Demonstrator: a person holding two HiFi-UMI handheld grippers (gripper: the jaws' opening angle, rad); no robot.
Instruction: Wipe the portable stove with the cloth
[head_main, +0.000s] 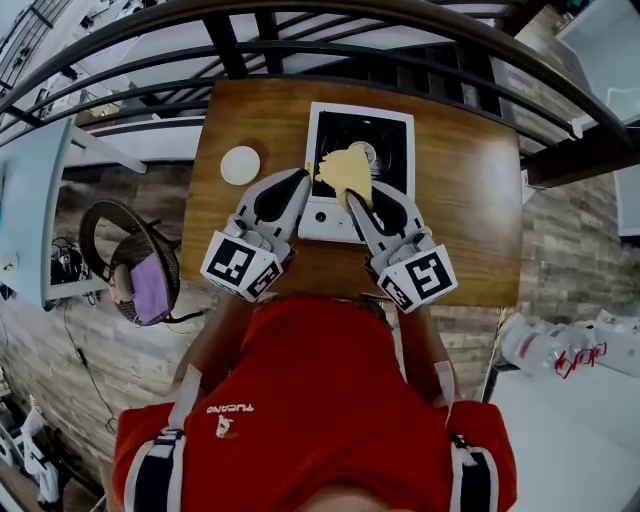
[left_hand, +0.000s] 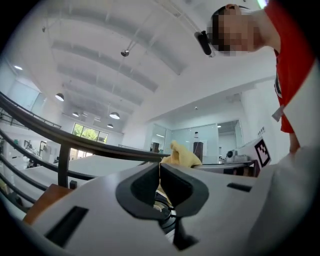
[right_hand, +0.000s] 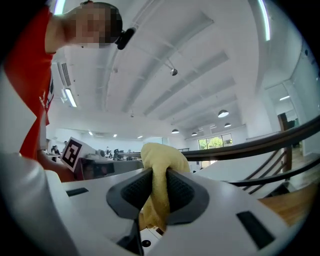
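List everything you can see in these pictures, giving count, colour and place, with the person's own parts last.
table: one, brown wood, centre of the head view.
portable stove: one, white with a black top, in the middle of the table.
cloth: one, yellow, lifted over the stove.
round disc: one, white, on the table left of the stove.
railing: one, black, beyond the table's far edge.
round frame: one, black, perhaps a fan, left of the table.
purple piece: one, on that frame.
bags: several, white, right of the table.
left gripper: one, white with black pads, shut on the cloth's edge.
right gripper: one, same colours, shut on the cloth.
red shirt: one, on the person, bottom of the head view.
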